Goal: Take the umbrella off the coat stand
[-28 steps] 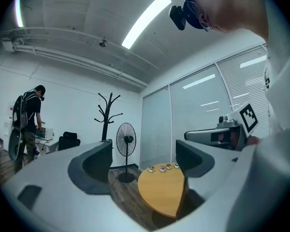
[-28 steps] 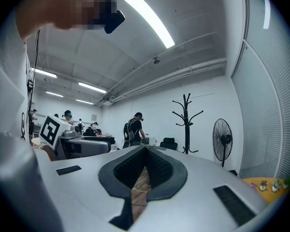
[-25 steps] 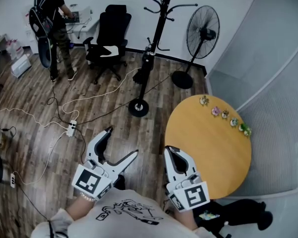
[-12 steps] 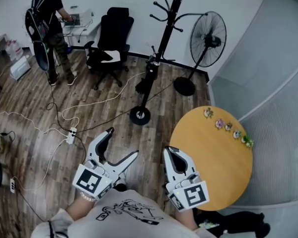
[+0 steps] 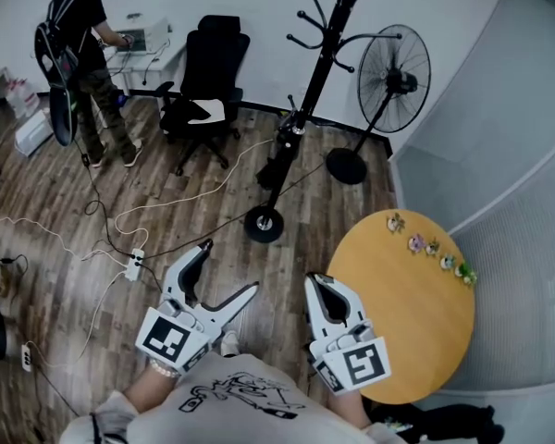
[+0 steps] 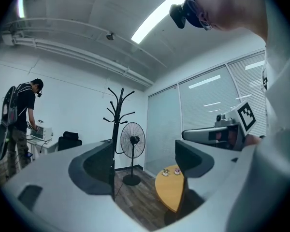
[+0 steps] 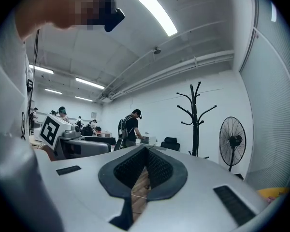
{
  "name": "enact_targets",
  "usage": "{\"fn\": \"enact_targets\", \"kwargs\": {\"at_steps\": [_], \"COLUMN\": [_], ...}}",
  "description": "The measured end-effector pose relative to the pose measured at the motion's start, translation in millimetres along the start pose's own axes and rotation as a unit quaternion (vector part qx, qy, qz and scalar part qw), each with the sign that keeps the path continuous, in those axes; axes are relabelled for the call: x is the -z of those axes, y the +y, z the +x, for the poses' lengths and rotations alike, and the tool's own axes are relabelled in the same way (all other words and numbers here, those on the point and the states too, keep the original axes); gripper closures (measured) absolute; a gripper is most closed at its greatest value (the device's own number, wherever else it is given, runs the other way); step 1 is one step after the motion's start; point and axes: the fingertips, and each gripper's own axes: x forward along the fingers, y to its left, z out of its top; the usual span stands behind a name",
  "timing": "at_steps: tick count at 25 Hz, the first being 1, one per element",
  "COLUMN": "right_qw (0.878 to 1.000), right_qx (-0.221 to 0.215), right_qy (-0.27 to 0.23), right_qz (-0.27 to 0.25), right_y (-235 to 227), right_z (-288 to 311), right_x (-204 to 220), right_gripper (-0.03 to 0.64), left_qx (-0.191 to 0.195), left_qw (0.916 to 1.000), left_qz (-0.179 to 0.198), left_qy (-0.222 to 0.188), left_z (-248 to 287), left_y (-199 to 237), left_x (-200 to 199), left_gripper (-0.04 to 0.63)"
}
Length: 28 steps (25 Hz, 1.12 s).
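— While both grippers are held low near the person's chest, how do the jaws stand?
— Left gripper (image 5: 228, 266) spread wide, nothing between; right gripper (image 5: 319, 285) pressed together, empty.
— And the umbrella (image 5: 276, 163)?
— Dark, folded, hanging against the coat stand (image 5: 314, 81) pole; well apart from both; round table (image 5: 416, 313) beside the right gripper.

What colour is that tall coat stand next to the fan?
Black all over. The coat stand shows best in the head view.
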Motion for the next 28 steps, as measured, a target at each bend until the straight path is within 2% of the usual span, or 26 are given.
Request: {"fn": "enact_targets", "kwargs": {"at_steps": [11, 24, 28], "right_qw": [1.0, 1.0, 1.0], "right_qx": [-0.013, 0.001, -0.003], "right_qy": [0.017, 0.024, 0.019], "right_qz": [0.003, 0.015, 0.013], "right_y": [11, -20, -38], "right_z": [56, 72, 79], "right_x": [13, 23, 21], "right_gripper": [0.601, 0.601, 0.601], "left_qx": [-0.014, -0.006, -0.006], "left_qw": [0.9998, 0.9995, 0.9998], "left_qz": [-0.004, -0.015, -0.011], "left_qy": [0.014, 0.027, 0.016], "left_z": [1, 31, 49], "left_y": [54, 64, 65], "left_x": [9, 22, 21], "left_gripper": [0.193, 0.195, 0.195]}}
